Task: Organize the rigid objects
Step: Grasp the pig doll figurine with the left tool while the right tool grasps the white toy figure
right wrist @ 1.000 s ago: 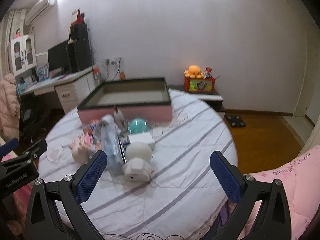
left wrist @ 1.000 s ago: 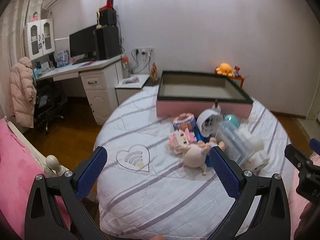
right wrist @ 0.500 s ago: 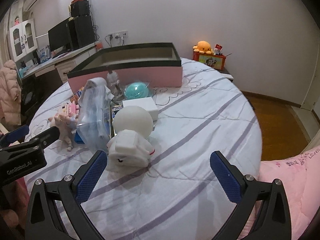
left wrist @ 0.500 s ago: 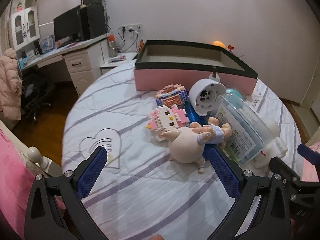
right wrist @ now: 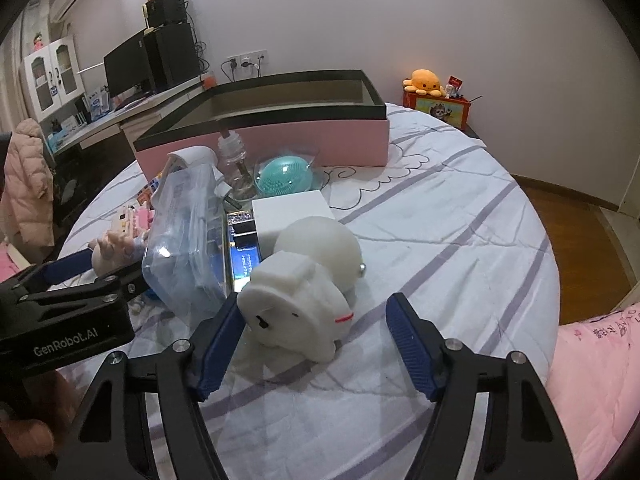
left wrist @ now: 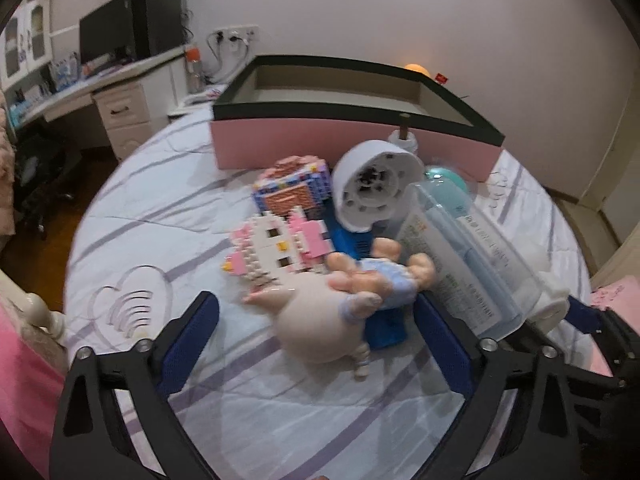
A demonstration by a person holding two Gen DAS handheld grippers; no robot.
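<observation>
- Doll [left wrist: 320, 324] lies on its side at centre of the left wrist frame, on the striped bedsheet [left wrist: 168, 216]; long axis runs lower left to upper right, round head toward the camera, feet up right.
- Left gripper [left wrist: 316, 344]: jaws closing, still apart; doll's head sits between the pads, no contact visible.
- White figure [right wrist: 296, 312] lies tipped at lower centre of the right wrist frame, its base facing the camera, round head [right wrist: 320, 248] away toward upper right.
- Right gripper [right wrist: 312, 340]: jaws closing, still apart; left pad is just beside the figure, right pad clear of it.
- Clear case [right wrist: 188, 240] lies left of the figure, long axis running away from the camera.
- Pink box [right wrist: 320, 140], open, stands behind the pile, upper centre in both views.
</observation>
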